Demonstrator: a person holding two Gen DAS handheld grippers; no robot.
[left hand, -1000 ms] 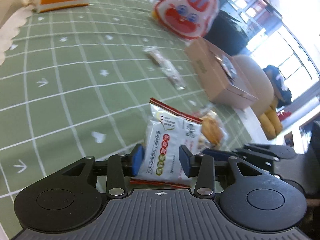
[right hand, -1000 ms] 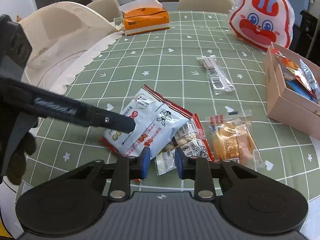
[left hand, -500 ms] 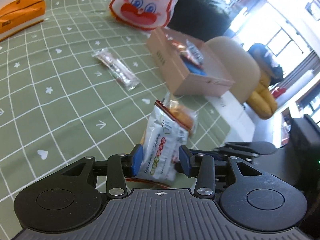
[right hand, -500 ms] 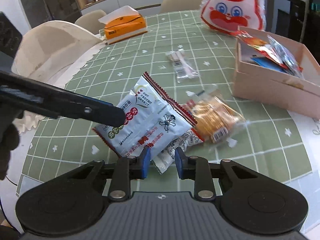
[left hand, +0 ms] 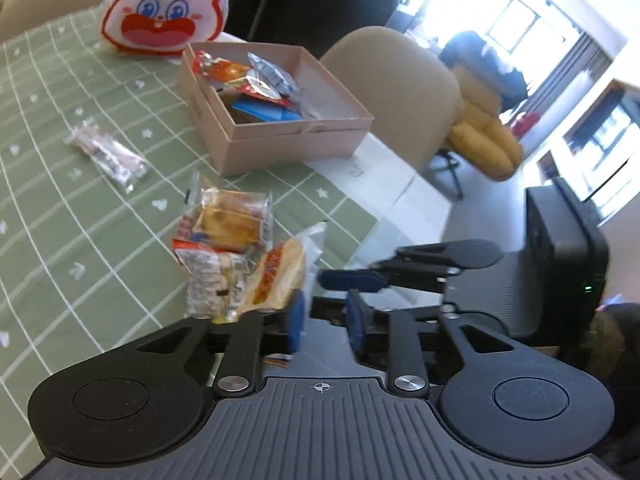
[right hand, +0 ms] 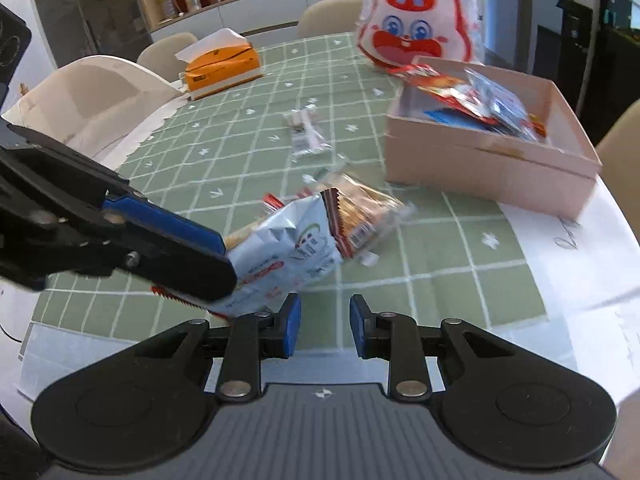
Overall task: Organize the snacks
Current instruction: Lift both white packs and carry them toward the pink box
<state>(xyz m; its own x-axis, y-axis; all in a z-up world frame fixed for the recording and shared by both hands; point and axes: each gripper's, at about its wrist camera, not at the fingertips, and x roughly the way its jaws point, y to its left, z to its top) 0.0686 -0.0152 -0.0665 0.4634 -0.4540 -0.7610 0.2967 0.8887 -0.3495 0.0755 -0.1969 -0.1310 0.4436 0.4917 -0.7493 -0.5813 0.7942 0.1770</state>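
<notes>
My left gripper (left hand: 322, 320) is shut on a white snack packet (right hand: 284, 256) with red print and holds it lifted above the green tablecloth; in the left wrist view the packet (left hand: 276, 276) sits edge-on at the left pad. The left gripper's fingers (right hand: 176, 244) show in the right wrist view. My right gripper (right hand: 323, 326) is open and empty near the table's front edge. A pink box (left hand: 280, 136) with several snacks stands at the back right, also in the right wrist view (right hand: 480, 160). A cracker packet (left hand: 234, 220), a peanut packet (left hand: 210, 276) and a clear wafer packet (left hand: 106, 156) lie on the cloth.
A rabbit-face bag (right hand: 416, 36) stands behind the box. An orange tissue box (right hand: 222, 66) is at the far left. Beige chairs (left hand: 396, 92) surround the table. The table's near edge (right hand: 400, 360) is close under my right gripper.
My left gripper has lifted the white packet off the cloth and swung right towards the box. The right gripper has moved forward and stayed open.
</notes>
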